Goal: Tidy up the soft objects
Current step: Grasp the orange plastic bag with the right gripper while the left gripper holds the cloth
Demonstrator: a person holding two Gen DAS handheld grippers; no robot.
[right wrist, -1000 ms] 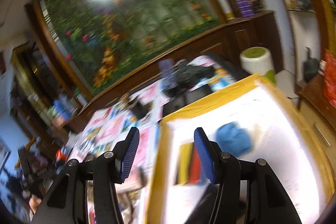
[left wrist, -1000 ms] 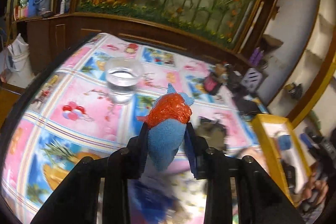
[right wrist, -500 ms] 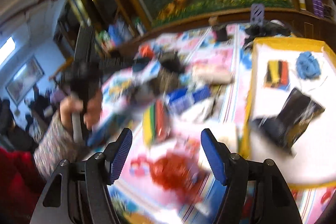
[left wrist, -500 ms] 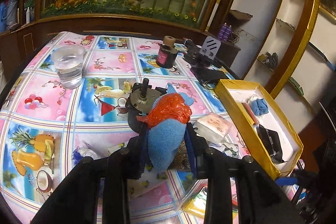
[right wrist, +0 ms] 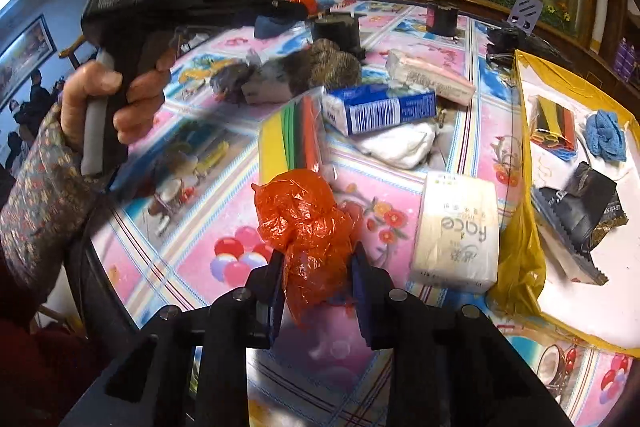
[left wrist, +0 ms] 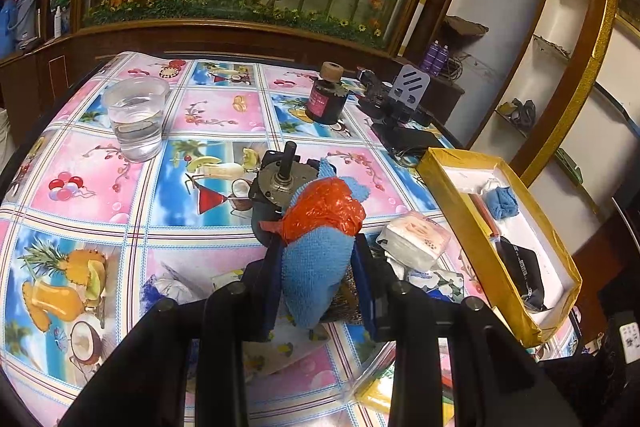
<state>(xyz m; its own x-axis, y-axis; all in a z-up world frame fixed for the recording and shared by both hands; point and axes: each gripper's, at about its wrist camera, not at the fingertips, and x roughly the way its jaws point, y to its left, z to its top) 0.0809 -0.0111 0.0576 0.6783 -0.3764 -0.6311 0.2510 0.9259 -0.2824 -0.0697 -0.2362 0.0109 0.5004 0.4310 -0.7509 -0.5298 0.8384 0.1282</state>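
Your left gripper (left wrist: 318,267) has its jaws clamped on a blue cloth (left wrist: 314,275) topped with orange plastic, held upright above the desk (left wrist: 208,115). Your right gripper (right wrist: 318,277) has its jaws clamped on an orange plastic bag (right wrist: 308,223), just above the desk. The yellow box (right wrist: 520,187) lies to the right of both, its long side running away from you. Your right hand looks nearer to it, so I'd carry the bag rightward over the rim first.

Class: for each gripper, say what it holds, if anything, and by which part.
The left gripper clamps a blue cloth around its middle, orange plastic on top. The right gripper pinches an orange plastic bag by its lower part.
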